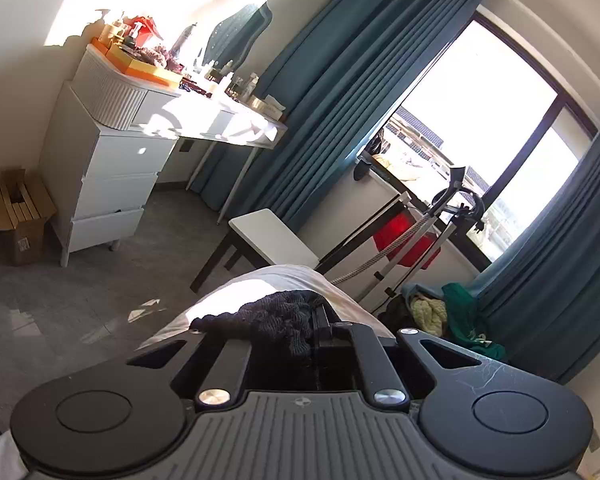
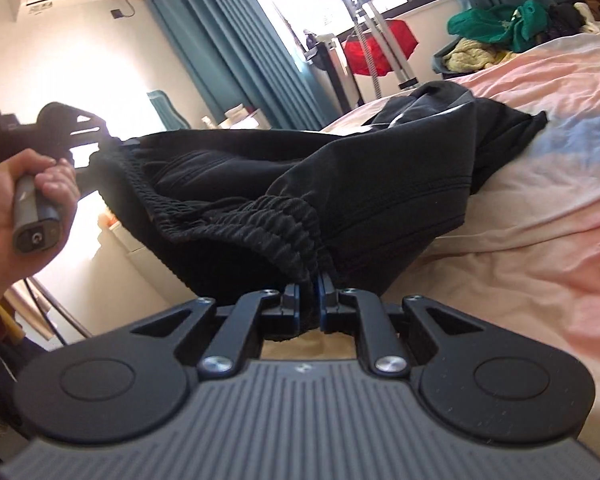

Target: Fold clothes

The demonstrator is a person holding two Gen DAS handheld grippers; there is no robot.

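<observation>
1. The bed [image 2: 540,184], under a pink and white sheet, filled the right of the right wrist view and carried the far end of the trousers.
2. Teal curtains [image 1: 340,92] hung beside the bright window [image 1: 500,120], with a white dresser [image 1: 104,184] against the wall.
3. The black trousers [image 2: 340,184] stretched in the air between the two grippers, waistband toward the cameras, legs trailing onto the sheet.
4. A heap of green and yellow clothes [image 2: 496,32] lay beyond the bed.
5. The left gripper [image 2: 112,148] was clamped on one end of the waistband; in its own view dark ribbed cloth bunched over its fingers [image 1: 324,320].
6. The right gripper [image 2: 315,296] had its fingers narrow, pinching the gathered waistband at the other end.
7. A hand [image 2: 16,208] gripped the left gripper's grey handle.
</observation>
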